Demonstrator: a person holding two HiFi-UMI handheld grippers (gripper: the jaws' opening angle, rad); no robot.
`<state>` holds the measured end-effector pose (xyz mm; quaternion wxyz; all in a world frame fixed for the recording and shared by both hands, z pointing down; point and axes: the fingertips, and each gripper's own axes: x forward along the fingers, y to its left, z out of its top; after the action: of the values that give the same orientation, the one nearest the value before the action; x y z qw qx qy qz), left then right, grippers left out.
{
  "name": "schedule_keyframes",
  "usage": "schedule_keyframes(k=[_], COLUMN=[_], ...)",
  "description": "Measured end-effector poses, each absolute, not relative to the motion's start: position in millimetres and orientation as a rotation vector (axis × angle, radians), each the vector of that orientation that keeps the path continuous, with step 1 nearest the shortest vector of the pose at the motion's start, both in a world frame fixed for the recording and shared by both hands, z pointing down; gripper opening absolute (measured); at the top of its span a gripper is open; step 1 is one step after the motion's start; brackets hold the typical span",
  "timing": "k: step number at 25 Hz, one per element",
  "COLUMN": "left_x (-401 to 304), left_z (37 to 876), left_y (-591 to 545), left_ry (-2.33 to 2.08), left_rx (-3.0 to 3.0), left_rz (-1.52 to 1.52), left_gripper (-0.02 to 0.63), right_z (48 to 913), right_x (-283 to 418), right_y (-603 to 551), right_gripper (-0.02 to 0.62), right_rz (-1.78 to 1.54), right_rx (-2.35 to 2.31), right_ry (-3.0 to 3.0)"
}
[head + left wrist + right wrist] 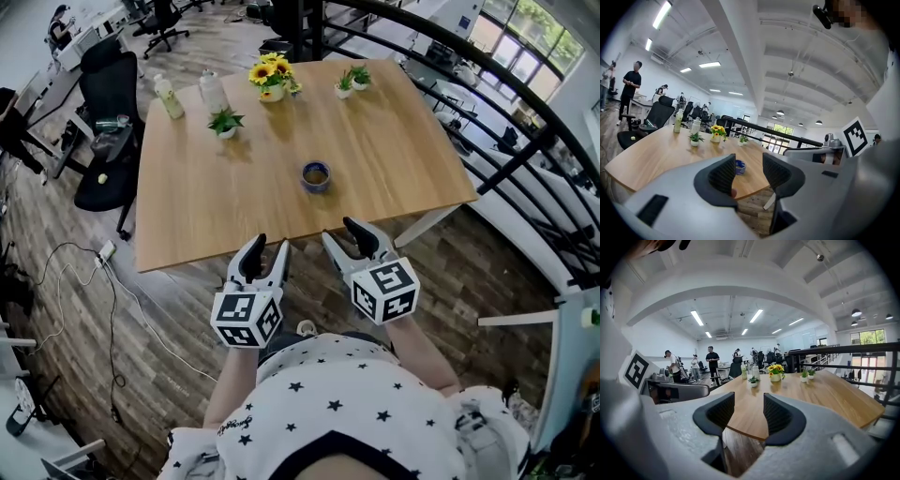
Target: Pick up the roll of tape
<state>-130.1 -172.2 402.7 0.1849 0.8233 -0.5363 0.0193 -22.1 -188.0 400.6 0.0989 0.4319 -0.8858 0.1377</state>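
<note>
Approach stage, I judge: the left claw (269, 247) and right claw (343, 231) hover short of the table's (403, 141) near edge, jaws apart and empty. The blue roll of tape (316, 176) lies flat mid-table, well ahead. Next, one claw should advance and straddle its rim.

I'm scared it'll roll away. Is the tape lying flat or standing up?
Lying flat: the roll of tape shows its round hole facing up on the table.
</note>
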Motion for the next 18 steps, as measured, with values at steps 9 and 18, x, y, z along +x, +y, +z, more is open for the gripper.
schedule_keyframes(k=[9,18], left_x=[-144,-148], left_z=[410,420], left_y=[-202,-217], left_ry=[-1.495,-1.483], left_rx=[2.316,2.297], left_rz=[0.070,0.079], left_gripper=[0.160,0.160], right_z=[406,419], right_x=[-27,-19], right_y=[-221,-235], right_gripper=[0.176,0.176], right_rz=[0.423,0.452], right_rx=[1.333,1.361], right_ry=[-2.590,-2.547])
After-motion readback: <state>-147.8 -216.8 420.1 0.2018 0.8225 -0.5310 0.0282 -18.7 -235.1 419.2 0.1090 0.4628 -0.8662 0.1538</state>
